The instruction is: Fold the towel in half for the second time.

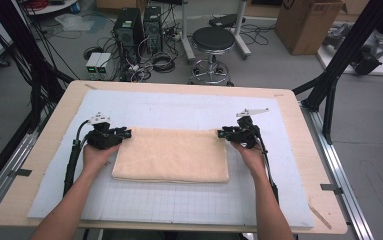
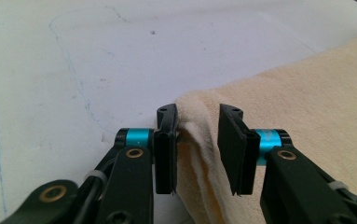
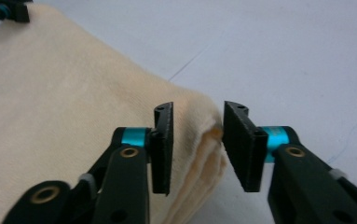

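The room is a workshop with a grey floor [image 1: 24,100] strewn with cables; beyond the table [image 1: 49,150] stand two computer towers [image 1: 138,27], a round black stool [image 1: 213,40] and a cardboard box [image 1: 306,25], with black frame legs [image 1: 339,65] at the far right. The table is a pale wooden board, and nearly all of it is covered by a white mat [image 1: 179,200] ruled with a faint grid on the near side of the towel [image 1: 171,155].

The towel, cream and folded into a flat rectangle, lies at the middle of the mat. The left gripper [image 1: 113,135] sits at the towel's far left corner, the right gripper [image 1: 231,133] at its far right corner, each held in a hand with forearms coming in from the near edge.

In the left gripper view the jaws are parted, the towel's corner bunched between them and touching the left pad [image 2: 166,154], clear of the other. In the right gripper view the jaws are likewise parted, the folded corner between them, touching only the right-hand pad's edge.
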